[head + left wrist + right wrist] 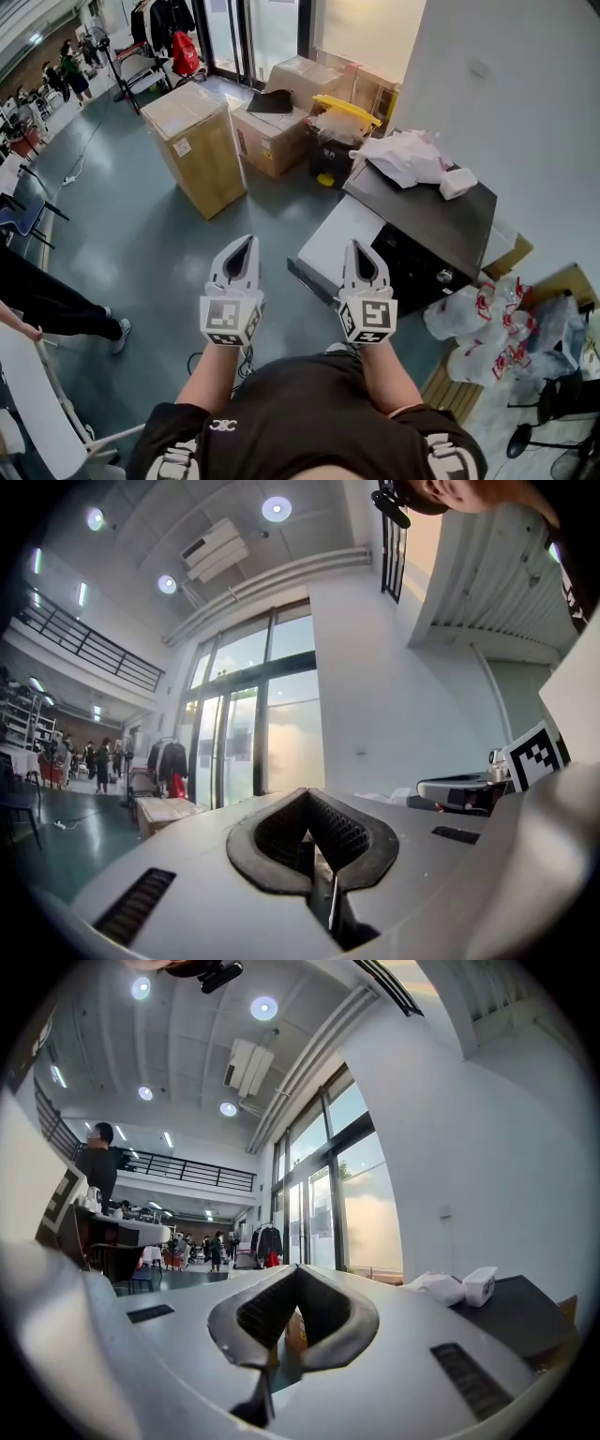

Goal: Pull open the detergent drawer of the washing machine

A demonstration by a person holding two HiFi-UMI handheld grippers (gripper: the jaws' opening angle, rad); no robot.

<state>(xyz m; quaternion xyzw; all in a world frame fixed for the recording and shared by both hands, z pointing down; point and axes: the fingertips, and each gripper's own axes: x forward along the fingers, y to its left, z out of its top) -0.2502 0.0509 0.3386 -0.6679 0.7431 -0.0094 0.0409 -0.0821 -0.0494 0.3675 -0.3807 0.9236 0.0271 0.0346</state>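
The washing machine [427,220] stands at the right of the head view, with a dark top and a black control panel [412,267] that has a knob. A pale grey panel [337,239] juts from its front toward the left. I cannot make out the detergent drawer. My left gripper [247,242] hangs over the floor, left of the machine, shut and empty. My right gripper [356,246] is beside the pale panel, shut too, with nothing held. In both gripper views the jaws meet at the tips [305,799] [298,1271]. The machine's top [525,1307] shows at the right.
White bags and a small box [422,159] lie on the machine's top. Cardboard boxes [199,142] and a yellow-lidded bin [345,111] stand behind it. Red-printed plastic bags [483,319] lie to its right. A person's legs [52,300] and a white chair [37,394] are at the left.
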